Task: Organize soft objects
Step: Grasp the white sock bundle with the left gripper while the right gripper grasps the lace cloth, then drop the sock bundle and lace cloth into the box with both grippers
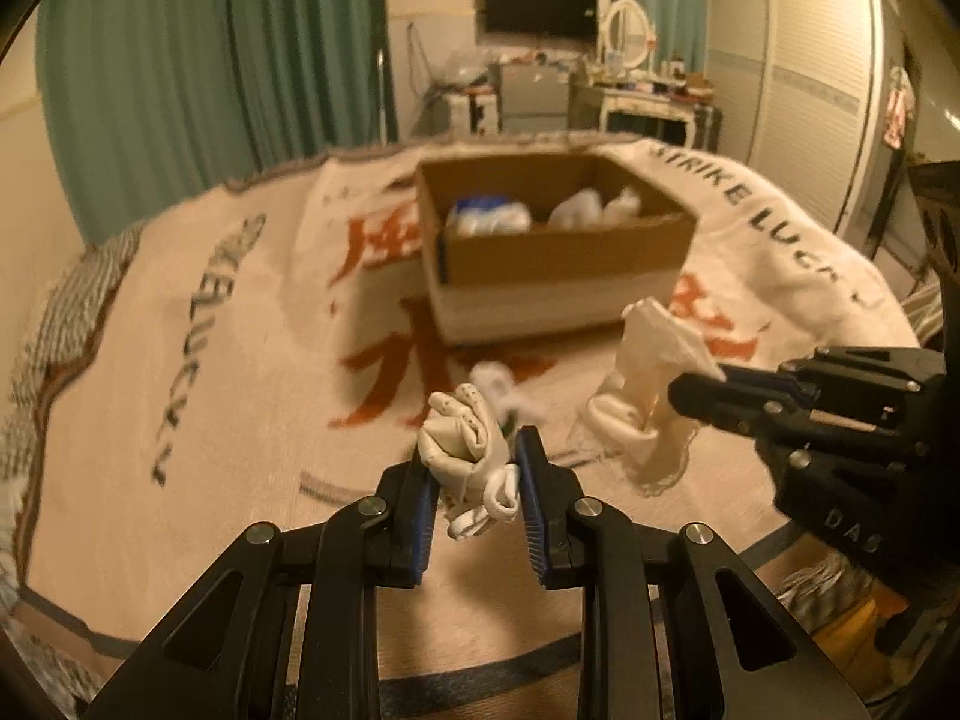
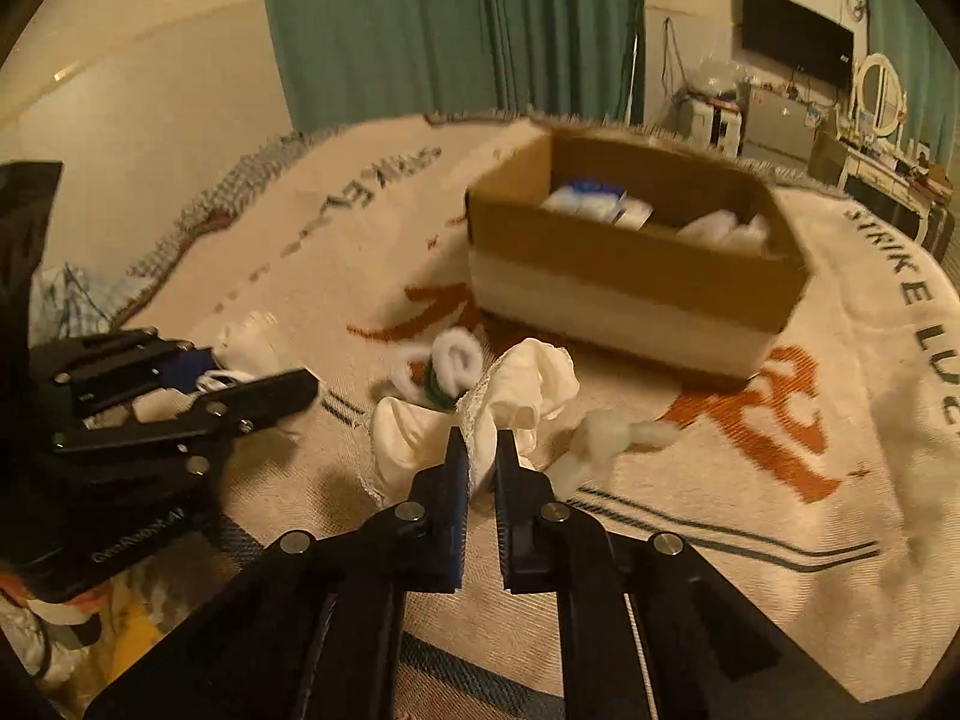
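My left gripper [image 1: 474, 456] is shut on a rolled cream sock bundle [image 1: 459, 438], held above the blanket. My right gripper [image 2: 480, 450] is shut on a white lace-edged cloth [image 2: 516, 396] that hangs crumpled from its tips; the cloth also shows in the left wrist view [image 1: 648, 360]. An open cardboard box [image 1: 558, 252] sits on the blanket beyond both grippers, with white and blue soft items inside [image 1: 489, 216]. A small white sock roll [image 2: 456, 360] with a green part and a white twisted piece [image 2: 612, 432] lie on the blanket.
A cream blanket [image 1: 240, 360] with red characters and black lettering covers the bed. Green curtains [image 1: 210, 60], a TV, a dressing table and a wardrobe [image 1: 798, 78] stand at the far wall. The box also shows in the right wrist view [image 2: 636, 276].
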A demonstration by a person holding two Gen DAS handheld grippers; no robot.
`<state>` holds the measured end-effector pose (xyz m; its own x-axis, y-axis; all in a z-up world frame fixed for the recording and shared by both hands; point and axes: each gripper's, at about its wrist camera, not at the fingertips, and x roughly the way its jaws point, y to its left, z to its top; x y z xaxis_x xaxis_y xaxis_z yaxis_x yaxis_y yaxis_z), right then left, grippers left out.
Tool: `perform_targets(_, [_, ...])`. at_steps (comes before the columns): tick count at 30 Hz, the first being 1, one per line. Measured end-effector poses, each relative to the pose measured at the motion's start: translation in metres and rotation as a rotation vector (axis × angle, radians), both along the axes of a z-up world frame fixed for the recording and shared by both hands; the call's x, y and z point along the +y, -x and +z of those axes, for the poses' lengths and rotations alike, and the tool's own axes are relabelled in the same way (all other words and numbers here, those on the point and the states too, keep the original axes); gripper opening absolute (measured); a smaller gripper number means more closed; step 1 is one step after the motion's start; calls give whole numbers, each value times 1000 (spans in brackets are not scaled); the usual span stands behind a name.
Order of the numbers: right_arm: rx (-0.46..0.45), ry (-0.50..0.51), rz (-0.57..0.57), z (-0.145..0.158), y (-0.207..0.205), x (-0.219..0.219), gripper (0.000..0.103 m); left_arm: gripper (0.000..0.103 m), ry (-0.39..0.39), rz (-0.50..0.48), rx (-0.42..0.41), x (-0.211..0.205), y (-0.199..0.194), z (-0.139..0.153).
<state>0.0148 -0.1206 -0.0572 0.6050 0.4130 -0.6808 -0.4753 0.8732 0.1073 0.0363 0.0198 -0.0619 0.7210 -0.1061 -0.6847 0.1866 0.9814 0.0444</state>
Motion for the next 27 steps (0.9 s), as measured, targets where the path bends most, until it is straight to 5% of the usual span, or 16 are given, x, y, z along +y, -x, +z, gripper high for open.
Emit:
perform_targets(9, [-168, -55, -83, 71, -3, -66, 7, 24, 0, -46, -119, -38, -29, 60])
perform_targets(15, [-227, -51, -113, 105, -49, -91, 7, 24, 29, -64, -149, -58, -77, 80])
perform_targets(20, [-221, -21, -109, 106, -105, -91, 7, 24, 71, -49, -121, -62, -125, 75])
perform_targets(27, [-154, -41, -74, 79, -181, -80, 7, 24, 9, -58, -46, -76, -188, 33])
